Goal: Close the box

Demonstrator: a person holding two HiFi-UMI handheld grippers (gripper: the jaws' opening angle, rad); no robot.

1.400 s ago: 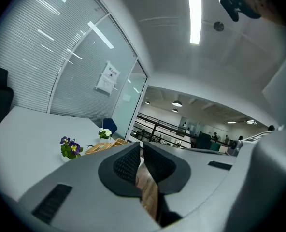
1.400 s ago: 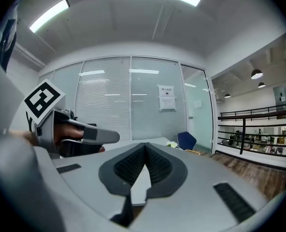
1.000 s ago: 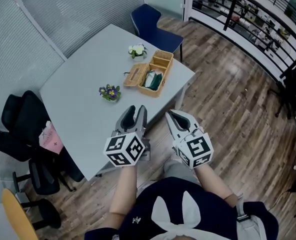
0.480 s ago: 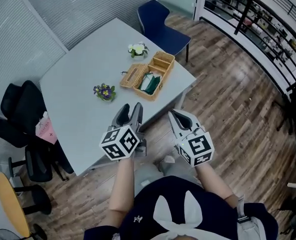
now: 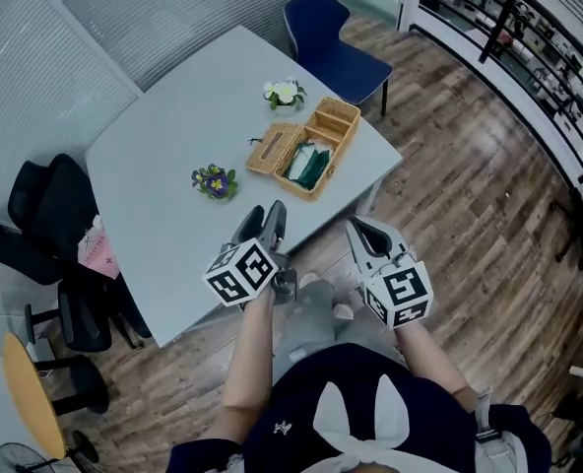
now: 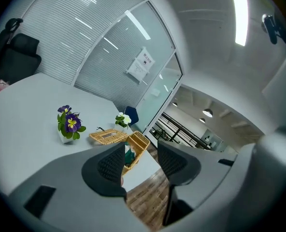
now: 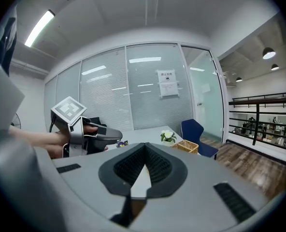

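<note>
The wicker box (image 5: 316, 150) stands open near the grey table's (image 5: 163, 136) right edge, its lid (image 5: 274, 149) folded out to the left and something green inside. Both grippers hover short of the table's near edge, well away from the box. My left gripper (image 5: 268, 212) is open; its jaws have just been opening and hold nothing. In the left gripper view the box (image 6: 135, 146) shows through the gap of the left gripper (image 6: 140, 151). My right gripper (image 5: 356, 225) is shut and empty. The right gripper view shows the right gripper (image 7: 144, 151) with its pads together, the box (image 7: 187, 146) far ahead and the left gripper (image 7: 97, 135) at left.
A pot of purple flowers (image 5: 213, 180) and a pot of white flowers (image 5: 285, 93) stand by the box. A blue chair (image 5: 333, 52) is beyond the table, a black chair (image 5: 35, 220) with a pink bag (image 5: 97, 249) at left. Wood floor (image 5: 469, 195) lies to the right.
The left gripper's jaws went from shut to open. Both grippers have sunk and drawn back toward the person. The left gripper view has tipped down, bringing the box and table into sight.
</note>
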